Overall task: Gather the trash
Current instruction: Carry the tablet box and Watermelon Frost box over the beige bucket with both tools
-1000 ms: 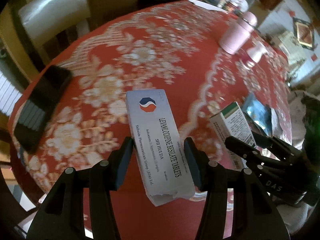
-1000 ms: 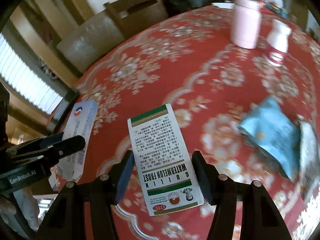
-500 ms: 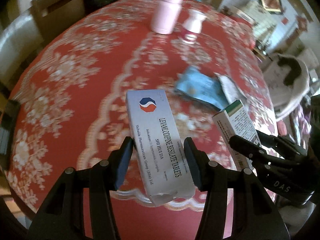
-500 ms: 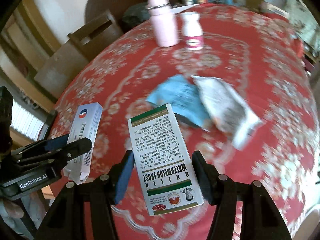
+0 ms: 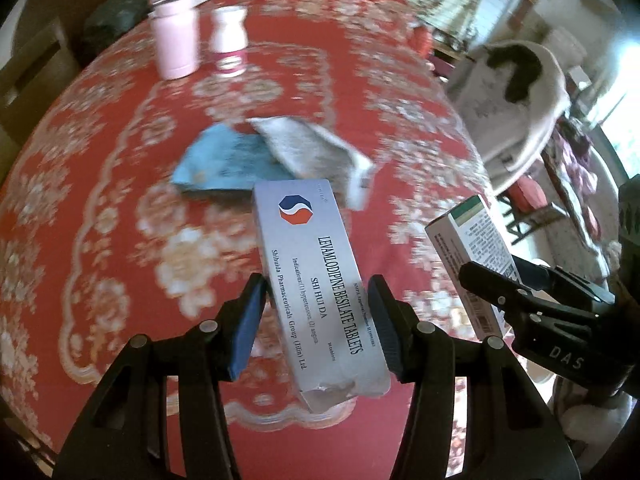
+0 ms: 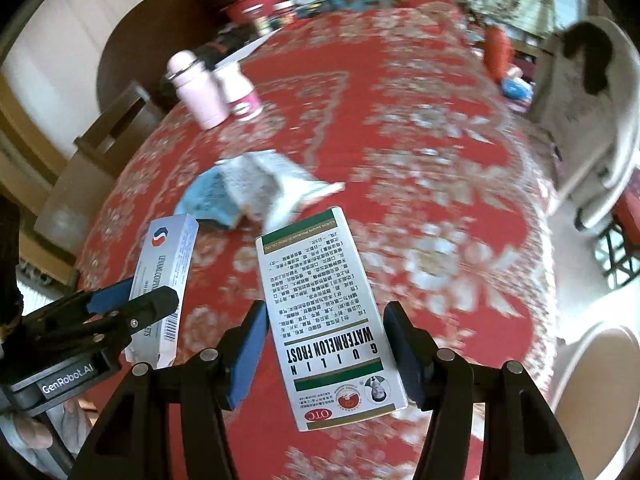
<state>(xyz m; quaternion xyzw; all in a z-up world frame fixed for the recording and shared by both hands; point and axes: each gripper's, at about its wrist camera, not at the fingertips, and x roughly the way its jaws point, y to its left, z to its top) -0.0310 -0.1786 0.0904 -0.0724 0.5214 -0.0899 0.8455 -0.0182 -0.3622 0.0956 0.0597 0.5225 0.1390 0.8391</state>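
My left gripper (image 5: 316, 308) is shut on a silver tablet box (image 5: 312, 272) and holds it above the red floral tablecloth (image 5: 100, 200). Beside it on the right, my right gripper (image 5: 492, 280) is shut on a white and green medicine box (image 5: 472, 236). In the right wrist view that box (image 6: 324, 300) sits between the right gripper's (image 6: 324, 336) blue pads. There the left gripper (image 6: 136, 304) holds the silver box (image 6: 168, 264) at the left. A blue wrapper (image 5: 224, 164) and a grey wrapper (image 5: 308, 148) lie overlapping on the cloth just beyond both boxes.
A pink flask (image 5: 174, 32) and a white bottle with a pink label (image 5: 230, 40) stand at the far side of the table. A white chair (image 5: 516, 92) with a dark item on it stands off the right edge. A wooden chair (image 6: 100, 152) is at the left.
Both grippers have swung to the right across the table, each still carrying its box. The two wrappers have come into view ahead. The dark flat object at the left has dropped out of sight.
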